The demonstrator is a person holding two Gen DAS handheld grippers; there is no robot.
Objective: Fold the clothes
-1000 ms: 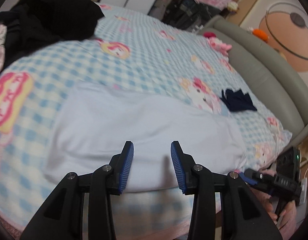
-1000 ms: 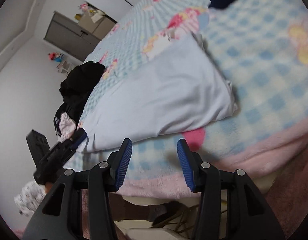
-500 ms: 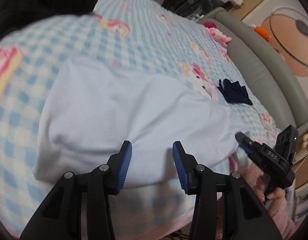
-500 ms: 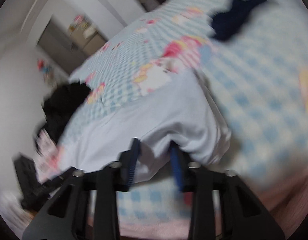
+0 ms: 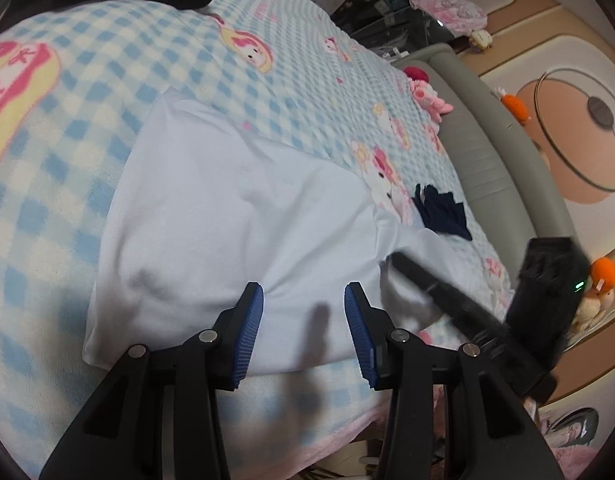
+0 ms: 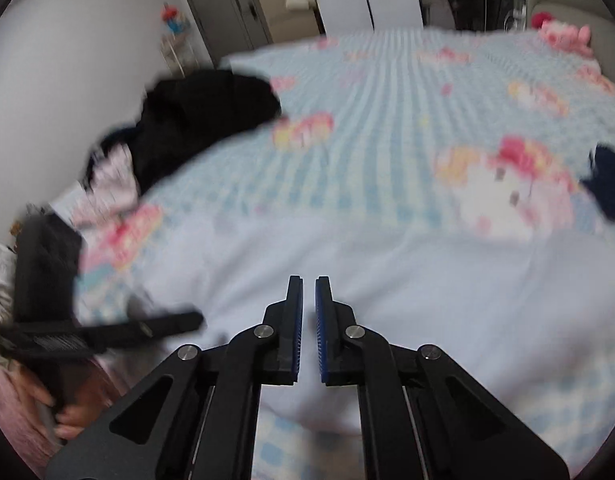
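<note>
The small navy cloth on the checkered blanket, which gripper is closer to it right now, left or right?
Right, probably. The right gripper, shut on the pale blue garment, works that garment's end nearest the navy cloth. The left gripper hovers open at the garment's near edge, further along from it.

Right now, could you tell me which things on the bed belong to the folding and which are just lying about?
In the job:
- pale blue garment
- right tongs, shut on its near edge
- left tongs, open above it

Lying about:
- small navy cloth
- black clothes pile
- pink plush toy
</note>
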